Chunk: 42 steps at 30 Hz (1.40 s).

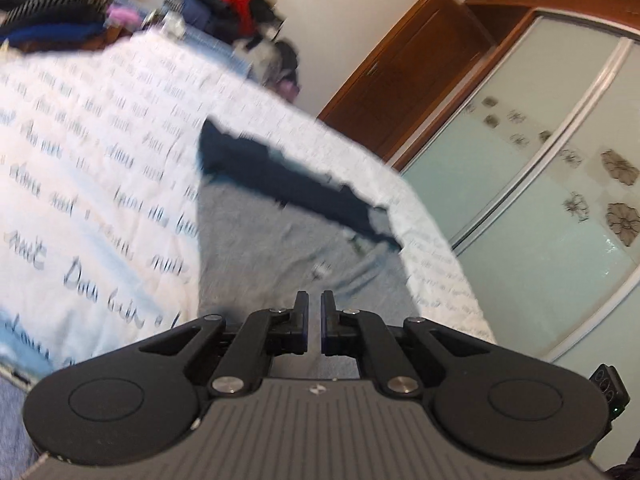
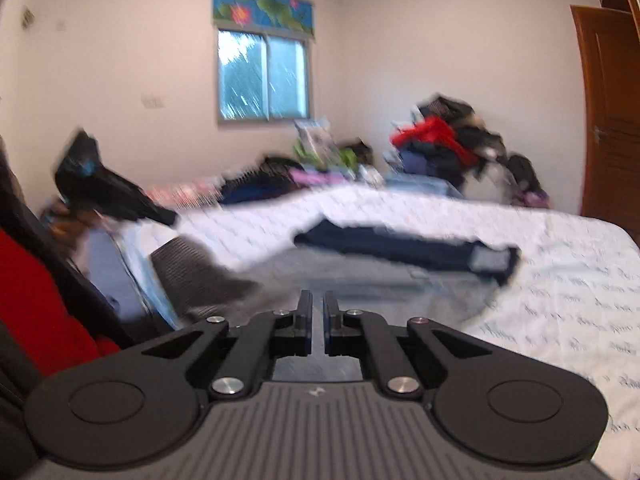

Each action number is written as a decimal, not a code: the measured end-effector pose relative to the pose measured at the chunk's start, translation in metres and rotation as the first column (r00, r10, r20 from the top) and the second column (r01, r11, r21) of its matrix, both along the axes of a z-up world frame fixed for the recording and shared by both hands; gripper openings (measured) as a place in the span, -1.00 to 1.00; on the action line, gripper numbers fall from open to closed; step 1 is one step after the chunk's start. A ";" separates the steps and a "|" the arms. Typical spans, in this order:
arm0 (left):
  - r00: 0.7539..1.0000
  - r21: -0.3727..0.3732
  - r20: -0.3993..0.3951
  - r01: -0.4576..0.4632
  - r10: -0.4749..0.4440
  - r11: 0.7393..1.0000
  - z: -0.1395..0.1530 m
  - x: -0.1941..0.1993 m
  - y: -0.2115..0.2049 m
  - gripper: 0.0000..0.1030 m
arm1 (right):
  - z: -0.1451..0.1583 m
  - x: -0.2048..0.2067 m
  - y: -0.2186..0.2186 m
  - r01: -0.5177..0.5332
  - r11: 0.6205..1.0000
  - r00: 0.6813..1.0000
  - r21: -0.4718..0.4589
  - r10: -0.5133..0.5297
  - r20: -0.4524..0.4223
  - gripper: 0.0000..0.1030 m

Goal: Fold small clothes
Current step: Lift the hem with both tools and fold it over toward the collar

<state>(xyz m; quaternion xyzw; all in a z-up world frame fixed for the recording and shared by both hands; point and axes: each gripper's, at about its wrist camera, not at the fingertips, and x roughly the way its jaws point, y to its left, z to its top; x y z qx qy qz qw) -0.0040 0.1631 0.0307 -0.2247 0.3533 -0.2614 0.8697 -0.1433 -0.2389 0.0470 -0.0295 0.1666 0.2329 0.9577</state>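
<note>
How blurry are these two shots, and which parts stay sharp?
Left wrist view: the left gripper is crisp, while the lettered bedspread and the grey garment are smeared by motion, and the wardrobe bows from the fisheye. Right wrist view: the right gripper is sharp; the clothes pile and the bed edge are streaked, and the window gives soft daylight.

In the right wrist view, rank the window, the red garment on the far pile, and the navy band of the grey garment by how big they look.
1. navy band, longest, but nearest
2. window
3. red garment, smallest, blurred and farthest
</note>
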 end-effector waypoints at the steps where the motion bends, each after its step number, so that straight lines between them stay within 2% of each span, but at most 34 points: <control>1: 1.000 0.013 -0.014 -0.001 0.001 1.000 -0.005 0.002 0.000 -0.88 | -0.003 0.000 0.001 0.046 0.998 0.999 -0.037 -0.046 0.008 -0.88; 2: 1.000 0.028 -0.025 0.007 -0.006 1.000 -0.010 0.004 -0.001 -0.86 | -0.007 0.000 0.001 0.084 0.994 0.996 -0.067 -0.083 0.020 -0.86; 3: 0.999 0.050 -0.037 0.005 -0.003 0.999 -0.016 0.007 0.000 -0.85 | -0.013 0.004 0.000 0.097 0.991 0.995 -0.091 -0.098 -0.006 -0.74; 4: 0.999 0.066 -0.051 -0.002 0.005 0.998 -0.023 0.009 0.003 -0.81 | -0.019 0.010 -0.002 0.091 0.992 0.993 -0.087 -0.097 -0.066 -0.60; 6: 0.998 0.091 -0.069 0.001 0.005 0.996 -0.035 0.014 0.010 -0.70 | -0.033 0.021 -0.012 0.082 0.996 0.982 0.024 -0.077 -0.172 -0.43; 7: 0.997 0.111 -0.075 -0.007 0.015 0.994 -0.042 0.016 0.014 -0.56 | -0.041 0.026 -0.016 0.088 0.993 0.972 0.082 -0.068 -0.225 -0.41; 8: 0.996 0.129 -0.080 -0.013 0.024 0.992 -0.047 0.018 0.018 -0.31 | -0.050 0.031 -0.020 0.105 0.986 0.962 0.128 -0.068 -0.265 -0.40; 10: 0.996 0.128 -0.093 -0.003 0.015 0.992 -0.060 0.020 0.029 0.06 | -0.067 0.037 -0.030 0.180 0.958 0.939 0.221 -0.101 -0.329 -0.40; 12: 0.992 0.105 -0.119 -0.015 0.027 0.994 -0.073 0.021 0.039 0.13 | -0.082 0.042 -0.043 0.244 0.905 0.909 0.348 -0.089 -0.406 -0.33; 13: 0.991 0.088 -0.132 -0.006 0.018 0.996 -0.078 0.021 0.041 0.13 | -0.087 0.044 -0.048 0.279 0.882 0.894 0.381 -0.093 -0.438 -0.27; 14: 0.990 0.080 -0.138 0.005 0.006 0.997 -0.082 0.020 0.043 0.18 | -0.087 0.042 -0.049 0.309 0.876 0.889 0.370 -0.128 -0.439 -0.26; 15: 0.991 0.090 -0.136 0.018 -0.005 0.996 -0.086 0.020 0.042 0.21 | -0.082 0.038 -0.046 0.314 0.892 0.901 0.324 -0.172 -0.398 -0.25; 17: 0.988 0.115 -0.152 0.054 -0.036 0.992 -0.091 0.021 0.038 0.25 | -0.069 0.029 -0.031 0.286 0.947 0.934 0.147 -0.242 -0.263 0.05; 18: 0.983 0.099 -0.170 0.082 -0.065 0.992 -0.093 0.021 0.036 0.25 | -0.065 0.025 -0.022 0.266 0.963 0.946 0.044 -0.252 -0.203 0.44; 19: 0.979 0.065 -0.184 0.106 -0.092 0.992 -0.095 0.021 0.034 0.25 | -0.064 0.025 -0.018 0.234 0.972 0.953 0.009 -0.228 -0.198 0.54; 20: 0.974 0.029 -0.196 0.118 -0.110 0.993 -0.097 0.021 0.033 0.29 | -0.064 0.028 -0.023 0.193 0.979 0.953 0.067 -0.171 -0.249 0.53; 21: 0.971 -0.007 -0.208 0.121 -0.120 0.993 -0.100 0.022 0.032 0.29 | -0.068 0.032 -0.034 0.168 0.967 0.943 0.194 -0.100 -0.317 0.50; 22: 0.968 -0.041 -0.221 0.115 -0.121 0.993 -0.104 0.023 0.032 0.30 | -0.072 0.037 -0.044 0.182 0.933 0.929 0.311 -0.059 -0.366 0.50; 24: 0.958 -0.115 -0.260 0.097 -0.124 0.989 -0.114 0.026 0.031 0.31 | -0.083 0.043 -0.053 0.242 0.875 0.904 0.419 -0.046 -0.425 0.51; 28: 0.934 -0.219 -0.333 0.059 -0.132 0.974 -0.135 0.029 0.030 0.32 | -0.104 0.051 -0.048 0.285 0.835 0.862 0.470 -0.010 -0.506 0.51; 32: 0.907 -0.278 -0.390 0.051 -0.161 0.959 -0.154 0.024 0.020 0.32 | -0.113 0.057 -0.037 0.269 0.807 0.856 0.526 0.050 -0.514 0.50; 33: 0.905 -0.273 -0.391 0.059 -0.167 0.960 -0.156 0.023 0.017 0.32 | -0.114 0.058 -0.035 0.263 0.812 0.855 0.520 0.054 -0.516 0.39; 34: 0.908 -0.255 -0.387 0.064 -0.162 0.965 -0.156 0.022 0.013 0.31 | -0.113 0.059 -0.034 0.267 0.815 0.853 0.514 0.048 -0.519 0.10; 35: 0.914 -0.235 -0.372 0.073 -0.159 0.969 -0.154 0.021 0.010 0.21 | -0.114 0.059 -0.035 0.282 0.809 0.846 0.516 0.043 -0.531 -0.12; 36: 0.919 -0.226 -0.358 0.085 -0.164 0.971 -0.152 0.020 0.008 0.05 | -0.117 0.061 -0.037 0.300 0.802 0.834 0.517 0.043 -0.550 -0.55; 37: 0.920 -0.228 -0.350 0.099 -0.176 0.969 -0.150 0.020 0.007 -0.36 | -0.119 0.062 -0.039 0.317 0.800 0.823 0.510 0.035 -0.567 -0.77; 38: 0.917 -0.232 -0.347 0.119 -0.196 0.965 -0.147 0.021 0.005 -0.70 | -0.121 0.061 -0.039 0.327 0.800 0.818 0.503 0.027 -0.575 -0.81; 40: 0.924 -0.188 -0.323 0.146 -0.202 0.971 -0.137 0.019 0.001 -0.83 | -0.122 0.059 -0.040 0.329 0.788 0.820 0.520 0.035 -0.571 -0.87; 42: 0.938 -0.149 -0.269 0.181 -0.216 0.972 -0.120 0.016 -0.005 -0.89 | -0.117 0.055 -0.041 0.307 0.772 0.838 0.556 0.058 -0.543 -0.88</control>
